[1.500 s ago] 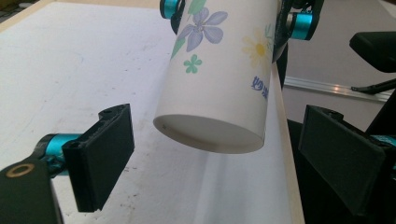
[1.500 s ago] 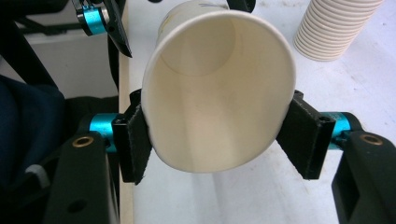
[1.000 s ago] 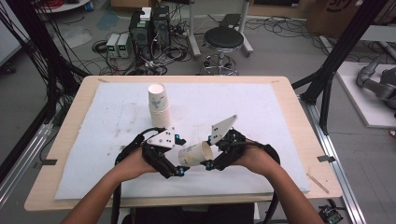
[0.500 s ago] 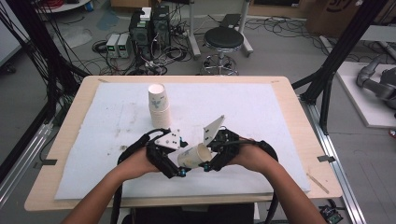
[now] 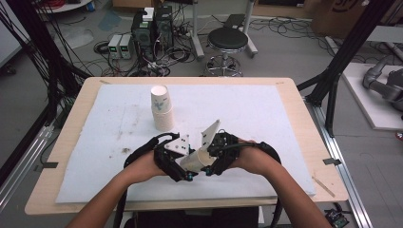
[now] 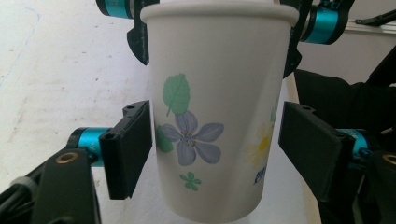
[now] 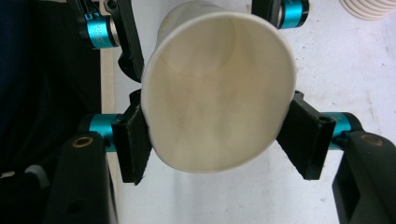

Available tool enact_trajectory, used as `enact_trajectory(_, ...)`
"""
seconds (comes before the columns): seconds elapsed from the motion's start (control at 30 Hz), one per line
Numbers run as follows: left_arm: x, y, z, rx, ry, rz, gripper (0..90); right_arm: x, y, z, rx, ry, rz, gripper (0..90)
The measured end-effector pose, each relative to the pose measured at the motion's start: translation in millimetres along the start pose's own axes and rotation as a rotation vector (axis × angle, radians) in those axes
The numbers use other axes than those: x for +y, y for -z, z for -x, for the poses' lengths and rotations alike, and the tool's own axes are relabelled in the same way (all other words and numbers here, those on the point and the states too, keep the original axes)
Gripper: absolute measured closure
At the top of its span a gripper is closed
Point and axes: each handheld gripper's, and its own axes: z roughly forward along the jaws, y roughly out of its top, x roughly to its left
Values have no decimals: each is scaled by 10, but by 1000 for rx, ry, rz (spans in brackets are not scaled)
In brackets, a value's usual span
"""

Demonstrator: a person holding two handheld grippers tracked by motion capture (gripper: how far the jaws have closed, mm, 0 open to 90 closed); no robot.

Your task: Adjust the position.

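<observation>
A white paper cup [image 5: 197,161] with a flower print lies tilted between both grippers, low over the front of the white mat [image 5: 275,118]. My left gripper [image 5: 184,170] has its pads against the cup's middle [image 6: 210,116], one on each side. My right gripper [image 5: 212,164] is shut across the open rim [image 7: 215,102], whose mouth faces that camera. The right gripper [image 6: 215,28] also appears at the top of the left gripper view, clamping the rim. A stack of matching cups [image 5: 160,107] stands upside down farther back on the mat.
The wooden table [image 5: 304,137] carries the mat, with stains at its left [image 5: 126,149]. Beyond the far edge are a round stool [image 5: 228,40], electronics boxes [image 5: 152,28] and floor cables. Black frame posts [image 5: 332,90] rise at both sides.
Both hands have drawn closer together and slightly toward the table's front with the cup between them. The right gripper has tilted further.
</observation>
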Motion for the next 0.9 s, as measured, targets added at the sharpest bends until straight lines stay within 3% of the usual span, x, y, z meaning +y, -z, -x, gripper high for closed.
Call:
enact_trajectory(0.2, 21, -37, 1, -1, -18, -14, 358, 18, -12, -18, 9, 13, -2, 332)
enact_trajectory(0.47, 18, -37, 3, -14, 3, 6, 353, 31, -6, -28, 6, 6, 7, 297)
enact_trajectory(0.57, 2, -32, 8, -17, 11, 29, 349, 32, 28, -25, 23, -21, 50, 252)
enact_trajectory(0.63, -33, -28, 12, -12, 24, 49, 349, 14, 56, -16, 13, -21, 105, 209)
enact_trajectory(0.77, -126, -7, 10, 5, 48, 98, 348, -85, 167, -18, 0, -70, 195, 208)
enact_trajectory(0.9, -253, 41, 12, 39, 108, 170, 335, -244, 260, -29, -23, -128, 314, 208)
